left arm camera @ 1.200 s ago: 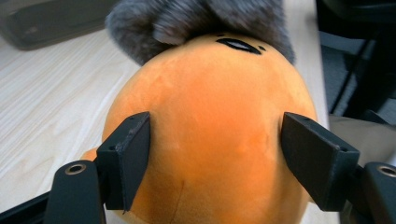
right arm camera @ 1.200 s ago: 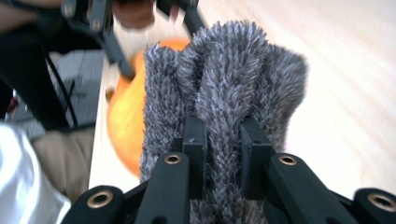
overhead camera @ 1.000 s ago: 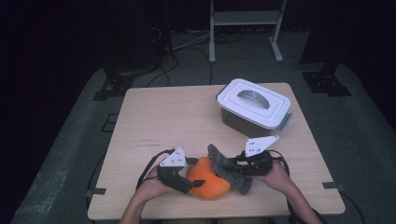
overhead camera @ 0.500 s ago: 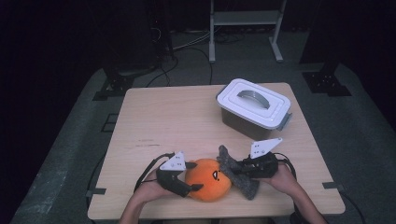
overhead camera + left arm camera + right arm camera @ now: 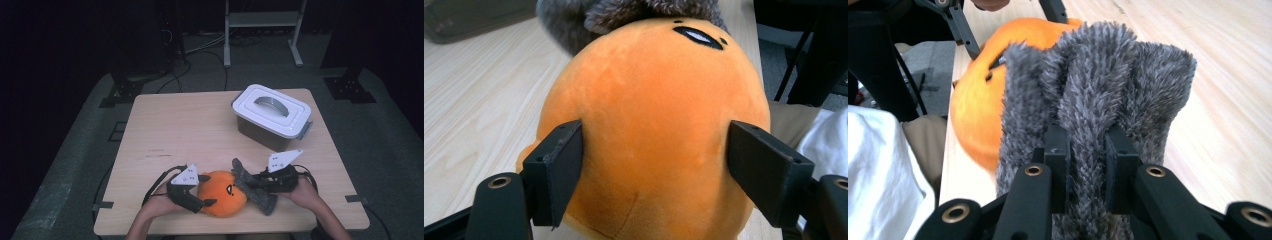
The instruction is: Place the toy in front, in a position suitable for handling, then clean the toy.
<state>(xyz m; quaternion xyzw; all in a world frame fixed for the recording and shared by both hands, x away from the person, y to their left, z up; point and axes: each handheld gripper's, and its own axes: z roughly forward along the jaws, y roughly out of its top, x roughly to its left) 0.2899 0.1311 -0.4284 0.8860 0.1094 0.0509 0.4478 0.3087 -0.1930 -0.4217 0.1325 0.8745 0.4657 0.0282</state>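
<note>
the orange plush toy (image 5: 222,193) lay on the wooden table (image 5: 190,135) close to its near edge, between the person's two hands. its grey furry part (image 5: 252,187) stretched out to the right of the round orange body.

the left gripper (image 5: 192,197) sat against the left side of the toy. in the left gripper view its two black jaws stood wide, one on each flank of the orange body (image 5: 649,130), and both pads looked pressed against the plush, so it was clamped around the toy. the toy's black stitched eye (image 5: 698,36) faced away near the top, with grey fur (image 5: 624,15) beyond it.

the right gripper (image 5: 260,184) came in from the right. in the right gripper view its jaws stood narrowly apart with a ridge of the grey fur (image 5: 1088,100) pinched between them, and the orange body (image 5: 980,95) lay just behind and to the left. whether the grey part was lifted off the table or resting on it was hard to tell from the high view.

a white-lidded box (image 5: 272,115) with a grey handle stood closed at the far right of the table, well apart from the toy.
</note>
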